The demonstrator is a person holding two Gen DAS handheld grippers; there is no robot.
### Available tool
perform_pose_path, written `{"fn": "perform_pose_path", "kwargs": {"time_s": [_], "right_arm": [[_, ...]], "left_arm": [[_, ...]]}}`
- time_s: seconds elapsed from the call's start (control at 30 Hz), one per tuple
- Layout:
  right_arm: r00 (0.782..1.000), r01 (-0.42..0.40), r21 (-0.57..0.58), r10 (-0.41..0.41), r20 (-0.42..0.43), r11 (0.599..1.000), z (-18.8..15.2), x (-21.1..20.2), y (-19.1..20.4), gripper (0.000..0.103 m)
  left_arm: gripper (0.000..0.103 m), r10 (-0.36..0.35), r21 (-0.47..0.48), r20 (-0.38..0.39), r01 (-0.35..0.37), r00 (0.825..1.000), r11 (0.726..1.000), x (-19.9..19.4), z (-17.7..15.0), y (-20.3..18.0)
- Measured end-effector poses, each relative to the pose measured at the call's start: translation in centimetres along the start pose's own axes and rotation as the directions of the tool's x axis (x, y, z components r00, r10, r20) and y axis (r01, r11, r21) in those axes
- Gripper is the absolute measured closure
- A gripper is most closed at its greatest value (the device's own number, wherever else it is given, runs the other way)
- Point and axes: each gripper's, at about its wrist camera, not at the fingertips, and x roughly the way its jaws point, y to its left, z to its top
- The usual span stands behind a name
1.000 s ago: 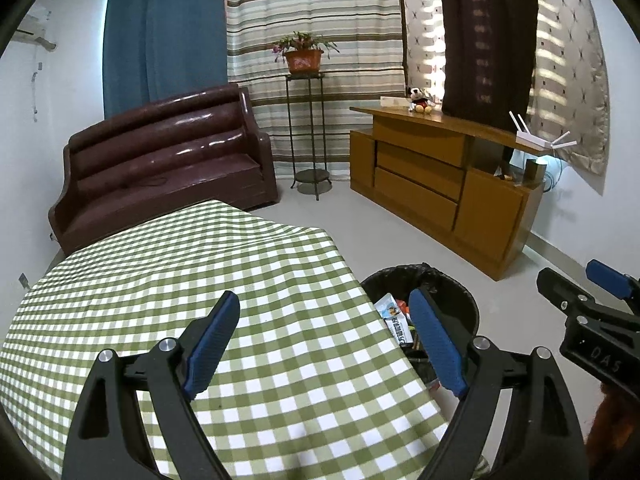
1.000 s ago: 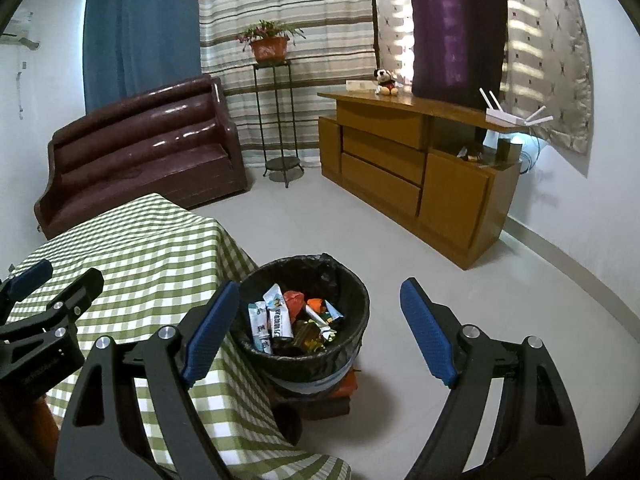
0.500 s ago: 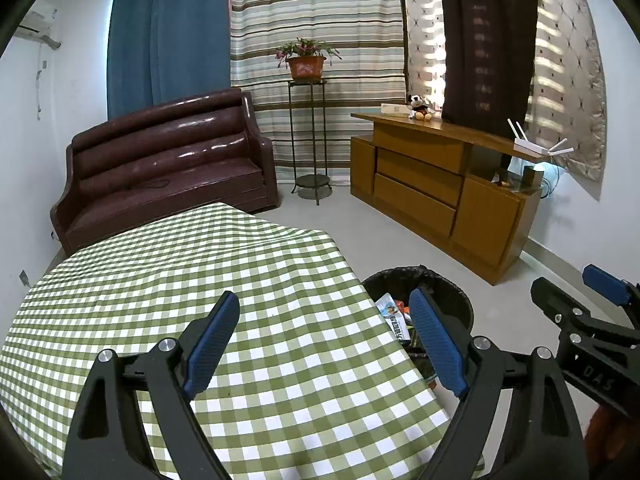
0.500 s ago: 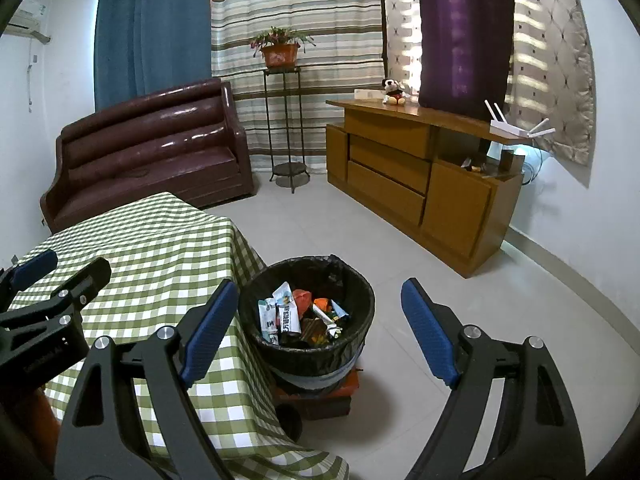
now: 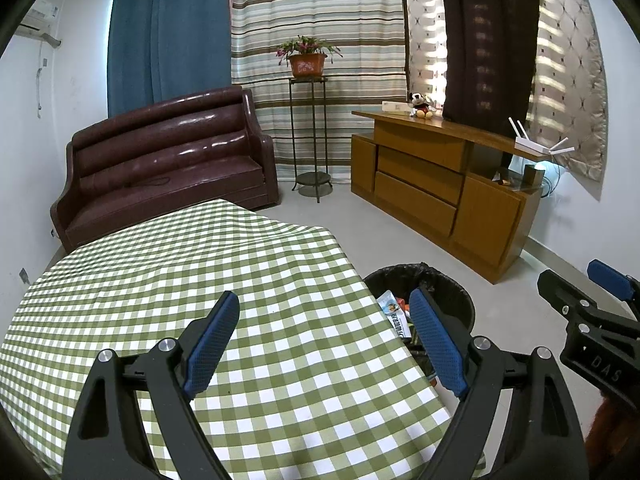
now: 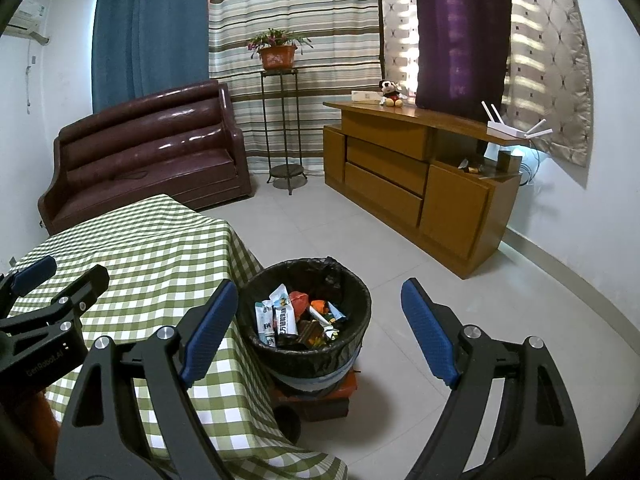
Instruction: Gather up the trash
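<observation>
The left gripper is hanging over the near right part of the checked table with its blue pads spread wide and nothing between them, and the right gripper is hovering just as wide and just as empty beside the table's right edge, above the bin. That black-lined bin is sitting on the floor against the table's right edge, already holding the wrappers, and no loose trash is showing on the cloth. My worry is that either gripper, dropping low, is going to catch the overhanging cloth or knock the bin, which is perching on a low red stand, and spill the wrappers across the floor.
</observation>
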Motion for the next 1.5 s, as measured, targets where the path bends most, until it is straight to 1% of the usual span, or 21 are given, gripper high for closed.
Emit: {"fn": "perform_pose_path", "kwargs": {"time_s": [1.5], "right_arm": [[1.000, 0.003, -0.003, -0.003, -0.003, 1.000, 0.08, 0.04, -0.04, 0.021]], "left_arm": [[0.019, -0.008, -0.005, -0.010, 0.008, 1.000, 1.000, 0.18, -0.57, -0.17]]}}
